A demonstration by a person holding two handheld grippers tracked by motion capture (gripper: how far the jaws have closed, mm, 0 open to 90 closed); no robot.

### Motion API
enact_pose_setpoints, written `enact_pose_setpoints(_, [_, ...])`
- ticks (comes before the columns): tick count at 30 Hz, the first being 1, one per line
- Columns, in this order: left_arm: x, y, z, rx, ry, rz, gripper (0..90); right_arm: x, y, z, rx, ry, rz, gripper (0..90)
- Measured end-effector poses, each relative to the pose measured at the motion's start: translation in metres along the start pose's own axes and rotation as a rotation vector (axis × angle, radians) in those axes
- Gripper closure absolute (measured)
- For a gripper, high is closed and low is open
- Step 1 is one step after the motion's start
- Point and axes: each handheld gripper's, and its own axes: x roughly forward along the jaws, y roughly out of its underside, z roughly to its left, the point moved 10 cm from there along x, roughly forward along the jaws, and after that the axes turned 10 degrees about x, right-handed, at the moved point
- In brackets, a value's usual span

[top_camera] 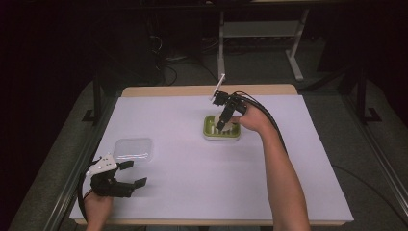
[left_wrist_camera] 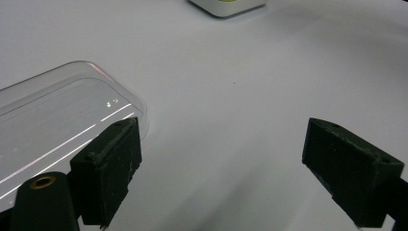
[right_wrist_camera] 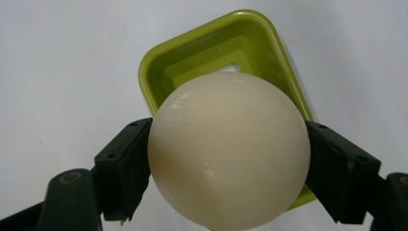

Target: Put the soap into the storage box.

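So the right gripper (right_wrist_camera: 230, 159) had its jaws about half open and clamped on a cream-coloured ball (right_wrist_camera: 229, 150) — one pad pressed on each side, right across the widest part. It hung just above the green tray (right_wrist_camera: 269, 53), which I'll use as my landmark. The ball looked smooth and a bit glossy, so my guess was slippery, and probably light and hard rather than squishy, since the pads didn't dent it. With a round thing like that, gripping across the middle is really the only safe place; any higher or lower and I'd expect it to squirt out.

Well away from the tray, toward my near-left corner of the white table (top_camera: 192, 159), the left gripper (top_camera: 129, 174) sat with its jaws wide apart and nothing in them — a clear plastic lid (top_camera: 134, 148) lay just beside it on the tray's side.
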Motion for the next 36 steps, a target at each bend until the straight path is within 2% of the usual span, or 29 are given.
enact_pose_setpoints(12, [0.000, 0.000, 0.000, 0.006, 0.001, -0.001, 13.0, 0.002, -0.001, -0.002, 0.014, -0.007, -0.003, 22.3])
enact_pose_setpoints(36, [0.000, 0.000, 0.000, 0.000, 0.001, -0.003, 13.0, 0.014, -0.001, -0.003, 0.022, -0.008, 0.025, 22.3])
